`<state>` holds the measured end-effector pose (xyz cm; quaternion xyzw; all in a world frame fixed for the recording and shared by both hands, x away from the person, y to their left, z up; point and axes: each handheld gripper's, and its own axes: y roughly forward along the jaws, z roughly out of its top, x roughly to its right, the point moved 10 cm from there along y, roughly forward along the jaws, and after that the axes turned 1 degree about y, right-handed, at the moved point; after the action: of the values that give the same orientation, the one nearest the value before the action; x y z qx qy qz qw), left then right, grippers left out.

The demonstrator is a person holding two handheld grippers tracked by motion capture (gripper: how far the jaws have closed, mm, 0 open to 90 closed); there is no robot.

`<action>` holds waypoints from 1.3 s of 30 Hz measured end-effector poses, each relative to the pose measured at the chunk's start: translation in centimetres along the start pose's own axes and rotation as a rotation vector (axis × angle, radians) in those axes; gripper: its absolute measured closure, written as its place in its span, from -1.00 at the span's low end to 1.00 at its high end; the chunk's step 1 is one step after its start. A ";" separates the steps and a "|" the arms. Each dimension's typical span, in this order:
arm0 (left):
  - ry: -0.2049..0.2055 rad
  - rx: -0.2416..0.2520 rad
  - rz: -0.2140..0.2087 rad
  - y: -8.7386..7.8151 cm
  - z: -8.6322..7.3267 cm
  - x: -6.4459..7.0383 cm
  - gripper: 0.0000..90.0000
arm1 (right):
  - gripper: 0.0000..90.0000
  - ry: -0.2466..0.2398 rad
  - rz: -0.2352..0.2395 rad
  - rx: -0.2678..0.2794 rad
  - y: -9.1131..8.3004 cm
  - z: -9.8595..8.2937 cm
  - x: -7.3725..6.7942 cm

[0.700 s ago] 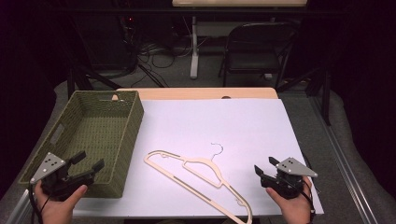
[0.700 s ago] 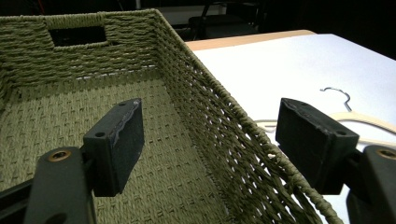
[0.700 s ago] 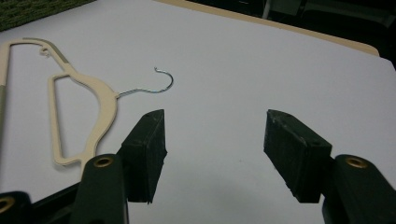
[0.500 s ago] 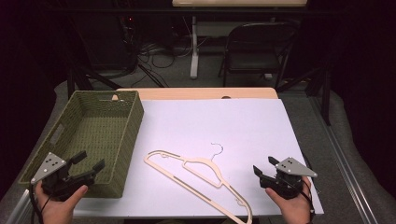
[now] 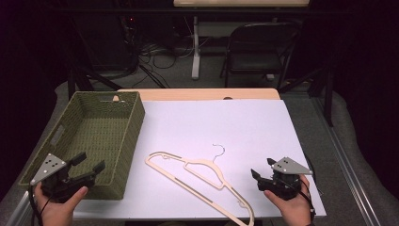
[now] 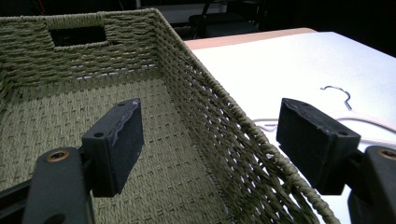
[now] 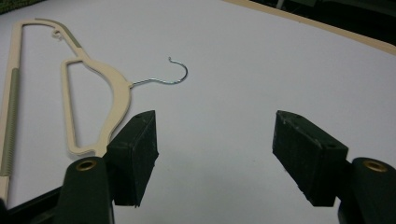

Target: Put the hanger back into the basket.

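Note:
A cream plastic hanger (image 5: 197, 176) with a metal hook (image 5: 218, 150) lies flat on the white table cover, running from the middle toward the front edge. A green woven basket (image 5: 123, 146) stands at the left and looks empty. My left gripper (image 5: 88, 163) is held open over the basket's near right corner, its jaws either side of the basket's right wall (image 6: 233, 126). My right gripper (image 5: 261, 169) is open near the front right, just right of the hanger (image 7: 93, 98), nothing between its jaws. The hook (image 7: 175, 74) lies ahead of it.
The white cover (image 5: 235, 122) spans the tabletop, with a wooden strip (image 5: 197, 94) at the far edge. A dark chair (image 5: 256, 47) and cables stand beyond the table. A metal rail (image 5: 348, 179) runs along the right side.

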<state>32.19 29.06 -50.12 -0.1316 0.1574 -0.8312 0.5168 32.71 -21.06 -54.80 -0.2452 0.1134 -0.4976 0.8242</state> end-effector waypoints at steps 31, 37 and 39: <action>0.012 -0.010 -0.008 0.1 0.1 0.4 -0.48 | -0.26 -0.107 0.093 -0.283 0.3 0.1 -0.6; 0.013 -0.015 -0.010 0.1 0.0 0.4 -0.47 | -0.31 -0.140 0.116 -0.345 0.7 0.2 -1.1; 0.013 -0.016 -0.010 0.2 0.0 0.4 -0.47 | -0.31 -0.150 0.121 -0.366 0.9 0.2 -1.2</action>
<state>32.14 28.63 -50.18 -0.1310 0.1666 -0.8334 0.5104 32.91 -19.59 -55.20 -0.4199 0.1546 -0.3987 0.8005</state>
